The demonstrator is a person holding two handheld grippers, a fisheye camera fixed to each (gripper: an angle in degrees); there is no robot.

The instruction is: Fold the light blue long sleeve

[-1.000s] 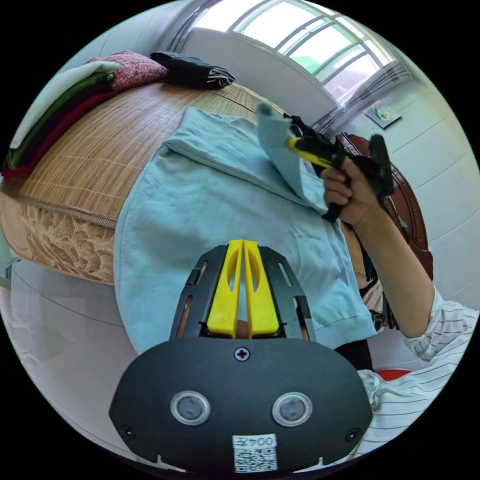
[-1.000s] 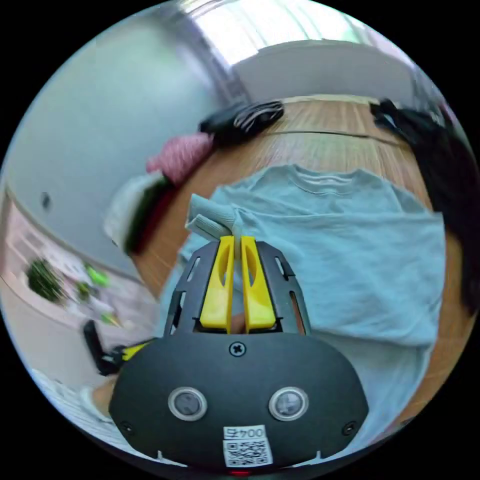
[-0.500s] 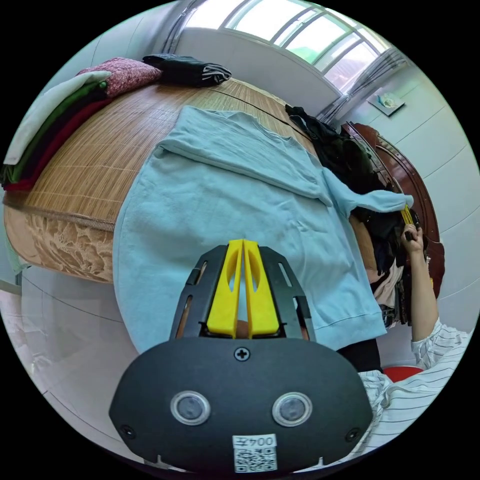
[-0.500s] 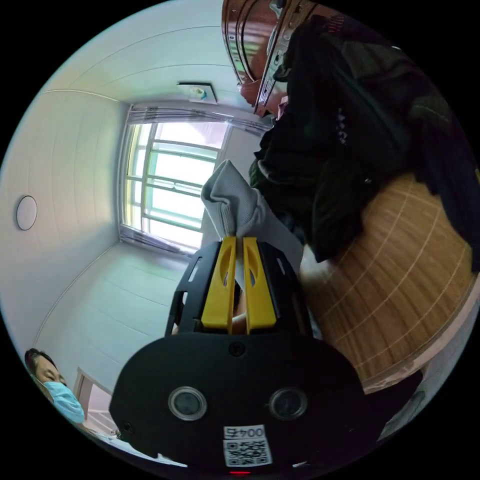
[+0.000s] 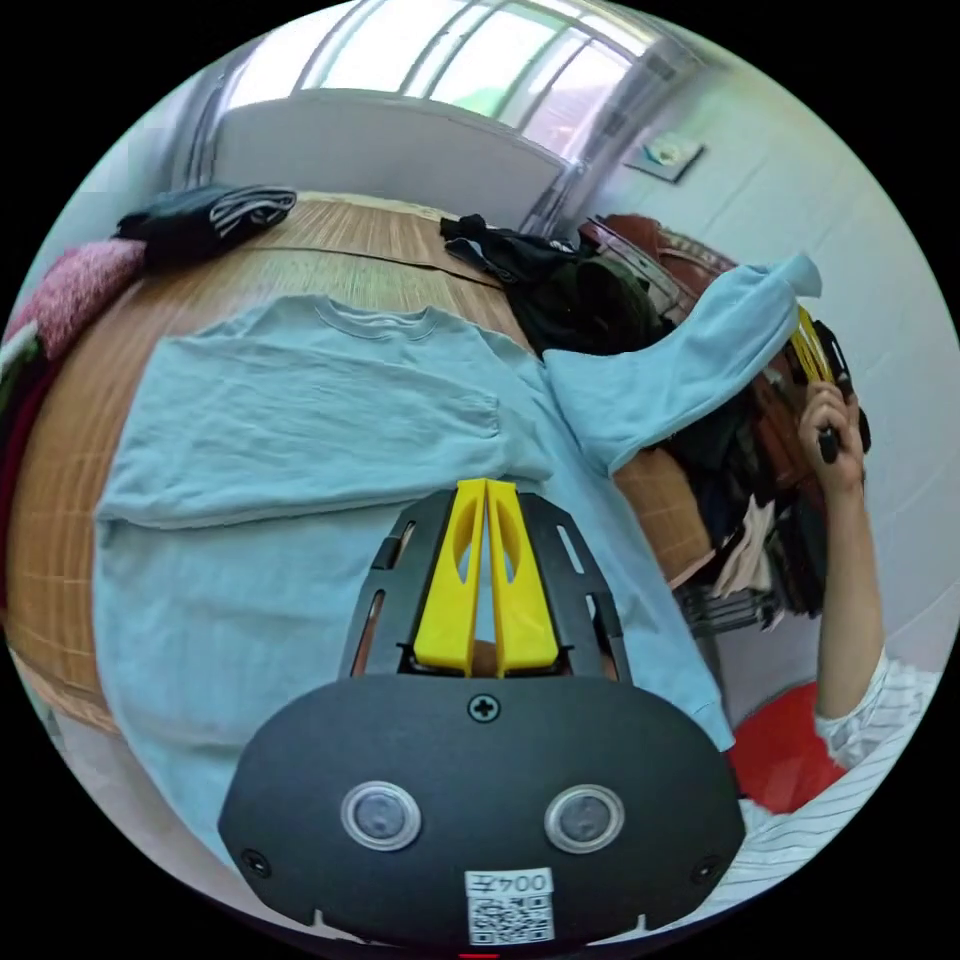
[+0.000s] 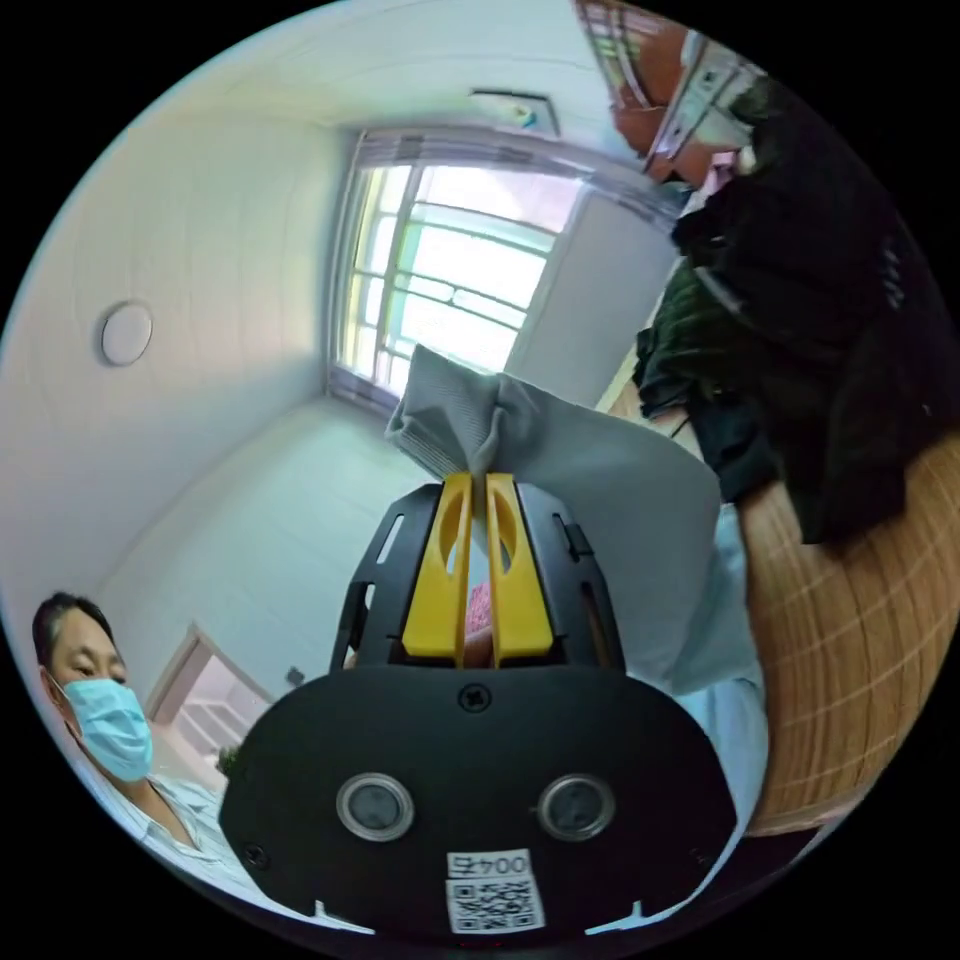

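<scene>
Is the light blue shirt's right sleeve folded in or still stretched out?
Stretched out. The sleeve is lifted off the mat, its cuff pinched in the right tongs; the other sleeve lies folded across the chest.

My left gripper [image 5: 485, 487] has open mat [image 5: 380, 232] ahead beyond the shirt [image 5: 300, 420]. A dark clothes heap [image 5: 580, 295] blocks the right side, touching the raised sleeve [image 5: 680, 370] pinched in my right gripper [image 6: 478, 482]. Folded stacks [image 5: 200, 215] line the far-left edge, well apart.
</scene>
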